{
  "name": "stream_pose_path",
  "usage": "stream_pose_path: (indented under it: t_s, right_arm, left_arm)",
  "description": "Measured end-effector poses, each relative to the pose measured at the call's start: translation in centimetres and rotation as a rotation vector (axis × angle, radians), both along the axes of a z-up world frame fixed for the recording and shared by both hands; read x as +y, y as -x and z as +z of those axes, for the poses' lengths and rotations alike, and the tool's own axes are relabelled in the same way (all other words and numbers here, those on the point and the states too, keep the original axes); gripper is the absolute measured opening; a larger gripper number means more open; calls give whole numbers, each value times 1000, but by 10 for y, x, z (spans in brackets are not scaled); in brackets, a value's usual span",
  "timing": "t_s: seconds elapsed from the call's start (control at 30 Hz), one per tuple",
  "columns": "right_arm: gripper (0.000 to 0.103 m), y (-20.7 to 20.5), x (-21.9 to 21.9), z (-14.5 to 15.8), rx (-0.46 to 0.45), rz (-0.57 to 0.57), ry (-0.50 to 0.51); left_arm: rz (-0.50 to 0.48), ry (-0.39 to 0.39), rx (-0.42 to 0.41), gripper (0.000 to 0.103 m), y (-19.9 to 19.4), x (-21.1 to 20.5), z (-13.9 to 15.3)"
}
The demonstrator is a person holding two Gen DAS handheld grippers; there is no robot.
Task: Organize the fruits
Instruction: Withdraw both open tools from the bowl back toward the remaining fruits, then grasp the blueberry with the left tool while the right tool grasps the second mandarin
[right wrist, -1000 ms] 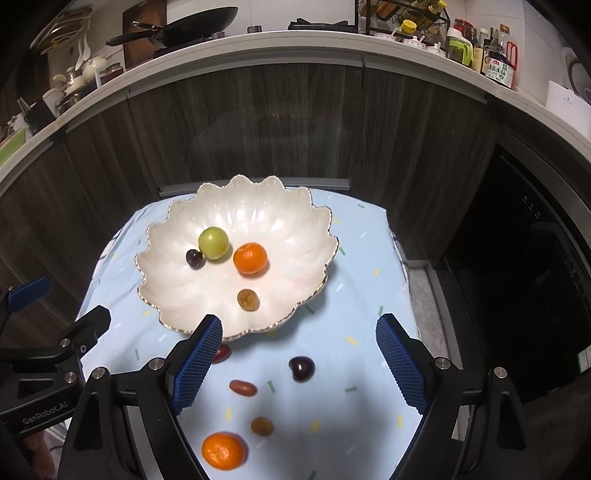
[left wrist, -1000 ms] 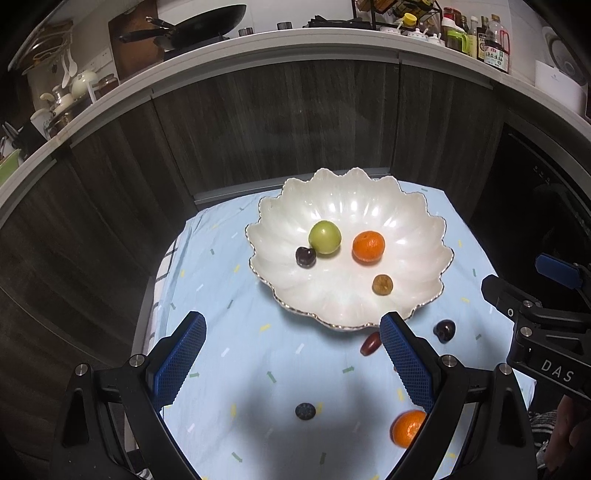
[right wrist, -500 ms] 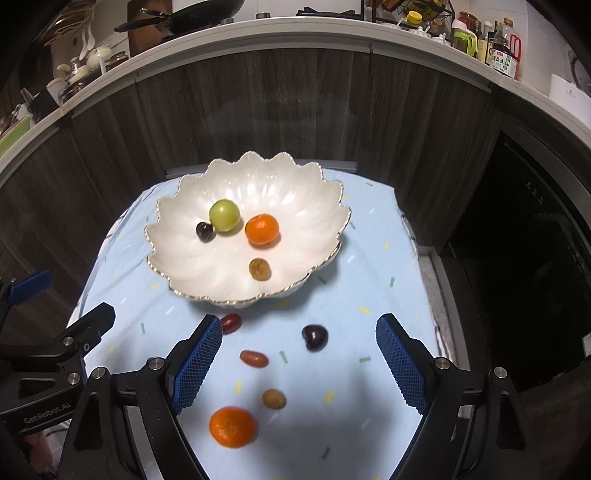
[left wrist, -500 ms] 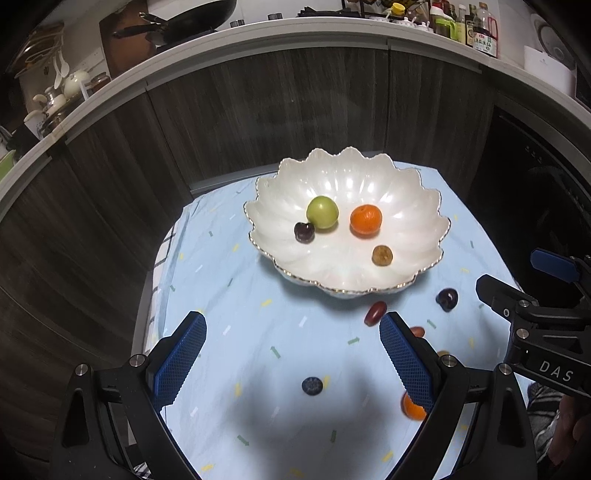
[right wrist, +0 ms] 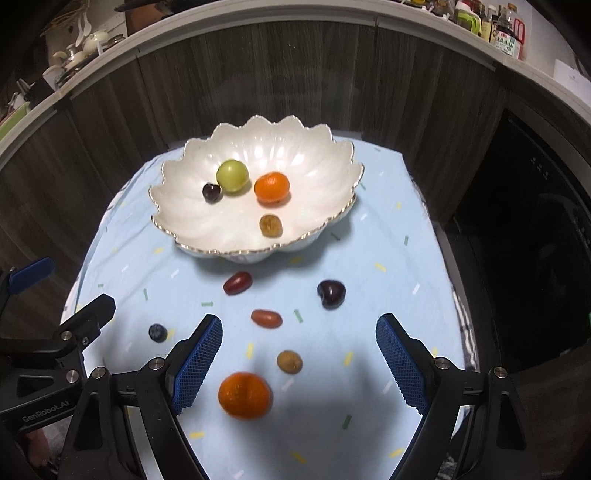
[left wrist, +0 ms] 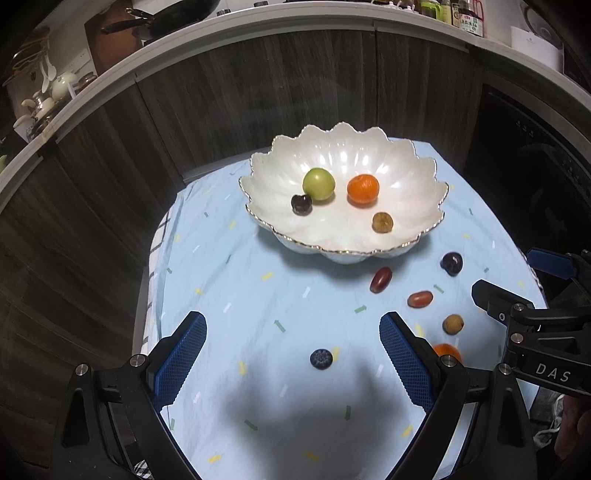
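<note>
Left wrist view: left gripper [left wrist: 291,350] jaws stood wide apart, empty; round blueberry [left wrist: 320,359] lay between them on the desk's blue cloth [left wrist: 229,280]. Right wrist view: right gripper [right wrist: 298,352] jaws wide, empty; dimpled mandarin [right wrist: 243,395] and tan longan [right wrist: 289,362] between them; scalloped glossy white bowl [right wrist: 192,218] beyond.

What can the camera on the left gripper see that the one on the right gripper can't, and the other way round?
Only the left wrist view shows the frying pan on the counter, and the right gripper's side.

Only the right wrist view shows the whole loose orange; from the left it peeks out behind a finger. It also shows the left gripper's side.

Both show the white bowl holding four fruits, and the blueberry, two red grapes, dark cherry and brown fruit on the blue cloth.
</note>
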State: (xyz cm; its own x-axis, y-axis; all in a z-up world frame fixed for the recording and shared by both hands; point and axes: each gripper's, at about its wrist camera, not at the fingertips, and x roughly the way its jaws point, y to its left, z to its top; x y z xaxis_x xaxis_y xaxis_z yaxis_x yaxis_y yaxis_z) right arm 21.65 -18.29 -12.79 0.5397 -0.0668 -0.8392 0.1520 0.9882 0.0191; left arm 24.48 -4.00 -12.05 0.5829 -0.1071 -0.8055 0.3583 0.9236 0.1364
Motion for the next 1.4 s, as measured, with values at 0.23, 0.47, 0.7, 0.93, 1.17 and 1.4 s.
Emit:
stream_pose_path:
  t_s: [0.23,0.47,0.7,0.93,1.17,1.4]
  right_arm:
    - [86,5,6,-14,39,-5,4]
    - [86,9,16,-23,65,3,6]
    - [86,11,25,-35,103,6,3]
    - [86,12,29,-45,134,6,-2]
    - [86,14,35,-58,170,13,-11]
    - [86,13,38,-66,187,16,-15]
  left_arm:
    - [-35,-24,30,96,3,3,-15]
    - [-56,-29,58,93,4,8,-27]
    - [-91,-36,99,89,5,10,-41]
    - [-117,-28,144,85,2,11,-57]
    - [-144,-30,176,72,-2,8,-72]
    - [-154,-31,192,66,-6,7,-82]
